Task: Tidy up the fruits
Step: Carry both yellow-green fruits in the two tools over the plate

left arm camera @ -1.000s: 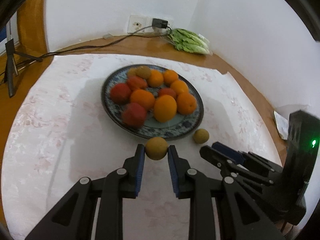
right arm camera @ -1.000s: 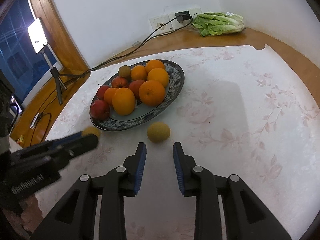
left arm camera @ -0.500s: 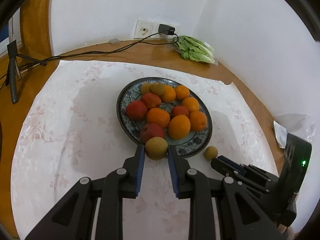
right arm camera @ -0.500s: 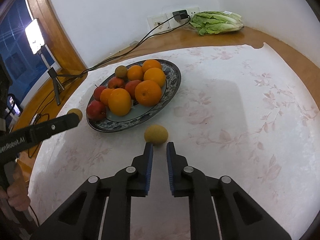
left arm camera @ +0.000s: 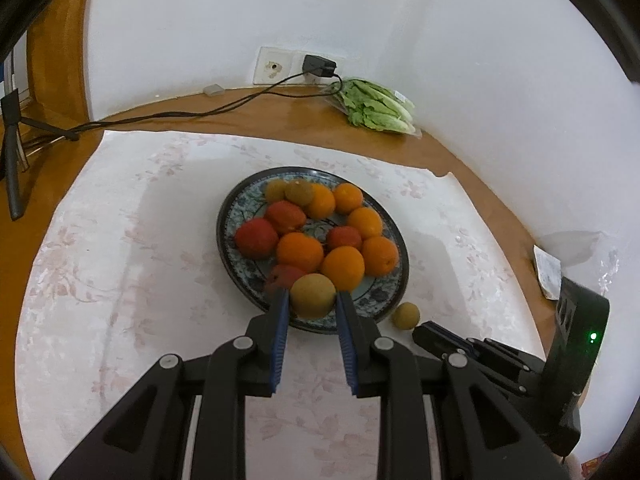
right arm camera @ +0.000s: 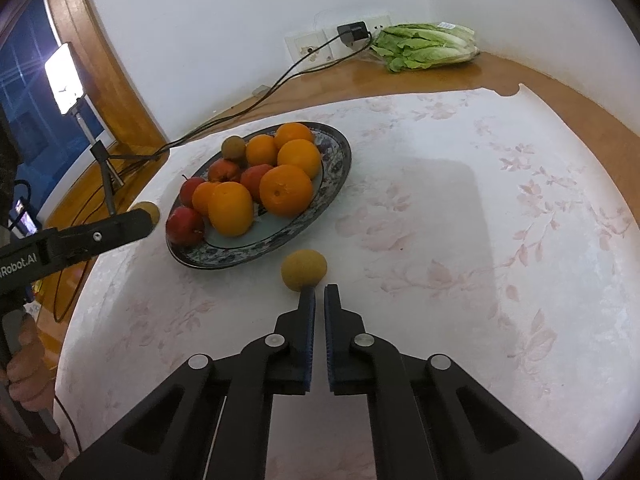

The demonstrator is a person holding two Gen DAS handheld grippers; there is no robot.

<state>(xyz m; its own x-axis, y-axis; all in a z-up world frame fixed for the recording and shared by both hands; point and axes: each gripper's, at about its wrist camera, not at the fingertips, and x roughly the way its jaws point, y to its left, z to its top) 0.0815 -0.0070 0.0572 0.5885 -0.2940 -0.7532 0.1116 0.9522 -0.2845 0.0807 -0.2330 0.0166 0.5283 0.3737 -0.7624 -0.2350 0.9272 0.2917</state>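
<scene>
A patterned blue plate (left arm camera: 234,216) (right arm camera: 336,168) on the white cloth holds several oranges, red apples and brown-green kiwis. My left gripper (left arm camera: 313,300) is shut on a kiwi (left arm camera: 313,295) and holds it above the plate's near rim; it shows from the side in the right wrist view (right arm camera: 150,212). A second kiwi (right arm camera: 304,270) (left arm camera: 405,315) lies on the cloth just outside the plate. My right gripper (right arm camera: 319,294) is shut and empty, its tips just behind that kiwi.
A bagged lettuce (left arm camera: 374,108) (right arm camera: 424,46) lies on the wooden ledge by the wall sockets (left arm camera: 276,68). A black cable (left arm camera: 180,114) runs along the ledge to a tripod (left arm camera: 12,148). A lamp (right arm camera: 64,78) stands at left.
My left gripper has risen and moved forward with its kiwi, over the plate's near rim. My right gripper has closed from open to shut and moved closer to the loose kiwi.
</scene>
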